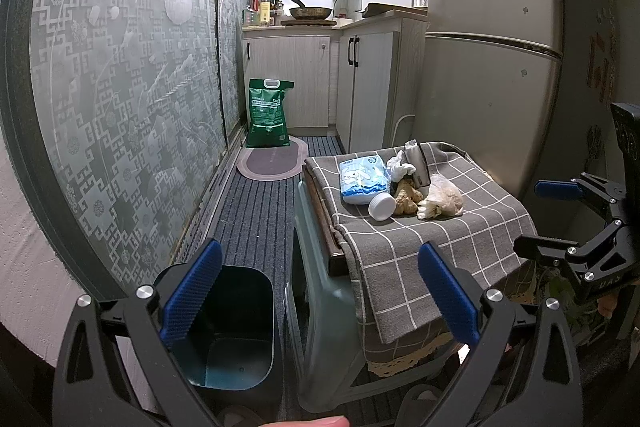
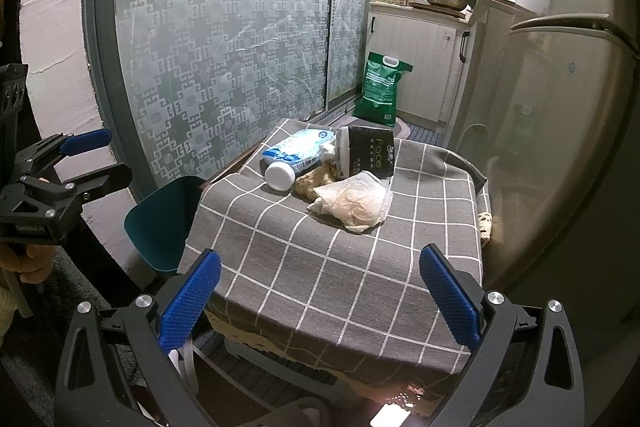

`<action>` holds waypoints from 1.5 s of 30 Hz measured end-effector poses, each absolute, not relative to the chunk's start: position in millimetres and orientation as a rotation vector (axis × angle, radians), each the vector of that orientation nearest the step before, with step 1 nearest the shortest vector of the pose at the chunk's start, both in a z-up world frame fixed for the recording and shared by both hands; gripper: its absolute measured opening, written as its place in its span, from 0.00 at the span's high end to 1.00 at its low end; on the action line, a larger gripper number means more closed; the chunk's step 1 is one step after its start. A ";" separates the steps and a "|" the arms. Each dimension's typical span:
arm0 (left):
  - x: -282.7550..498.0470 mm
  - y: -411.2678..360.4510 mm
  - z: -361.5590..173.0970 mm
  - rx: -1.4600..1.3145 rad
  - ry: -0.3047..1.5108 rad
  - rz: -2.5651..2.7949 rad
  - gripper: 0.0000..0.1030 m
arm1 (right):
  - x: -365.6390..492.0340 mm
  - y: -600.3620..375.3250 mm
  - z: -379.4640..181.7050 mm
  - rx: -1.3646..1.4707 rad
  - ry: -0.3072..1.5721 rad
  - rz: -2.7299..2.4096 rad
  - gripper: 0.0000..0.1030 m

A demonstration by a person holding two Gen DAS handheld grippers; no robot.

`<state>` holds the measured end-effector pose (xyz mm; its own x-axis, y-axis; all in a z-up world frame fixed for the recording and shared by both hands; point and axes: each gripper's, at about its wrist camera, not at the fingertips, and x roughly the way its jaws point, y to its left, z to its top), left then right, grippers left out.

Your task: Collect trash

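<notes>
Left gripper (image 1: 320,307) nearest the lens: jaws wide apart, nothing between them, hanging over the floor between the bin (image 1: 236,331) and the table edge. Right gripper (image 2: 320,307): jaws equally wide, empty, above the near edge of the cloth (image 2: 320,267).

Trash sits in one cluster at the far part of the cloth-covered table:
- crumpled plastic bag (image 2: 354,205), closest to the right gripper
- brown lump (image 2: 316,179) touching the bag
- white bottle (image 2: 280,175) on its side, just beside the lump
- blue-white pack (image 2: 298,149) behind the bottle
- black pack (image 2: 366,153) marked "Face", with a white wad (image 2: 329,149) against it

View differences:
- Left view looks straight into the bin: dark teal, open top, on the floor left of the table. Right view shows only its rim.
- Left view barely shows the black pack; right view reads its label.
- Each view catches the other gripper at the frame edge, jaws apart.

Around: patterned glass door (image 1: 120,87) left, fridge (image 1: 488,27) right, green sack (image 1: 268,113) by the cabinets at the far end.
</notes>
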<state>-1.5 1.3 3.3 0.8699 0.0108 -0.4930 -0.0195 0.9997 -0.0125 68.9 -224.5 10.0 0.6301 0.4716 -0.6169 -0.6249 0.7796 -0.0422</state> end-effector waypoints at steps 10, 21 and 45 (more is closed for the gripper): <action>-3.1 -6.7 2.6 0.016 0.517 0.002 0.03 | 76.3 -234.1 12.5 -0.208 0.635 0.595 0.03; 3.4 -4.5 11.0 -0.012 0.522 -0.002 0.08 | 66.4 -222.2 31.4 -0.230 0.612 0.640 0.03; 99.0 -31.6 34.5 0.120 0.614 -0.234 0.47 | 142.0 -209.7 34.5 -0.294 0.726 0.717 0.40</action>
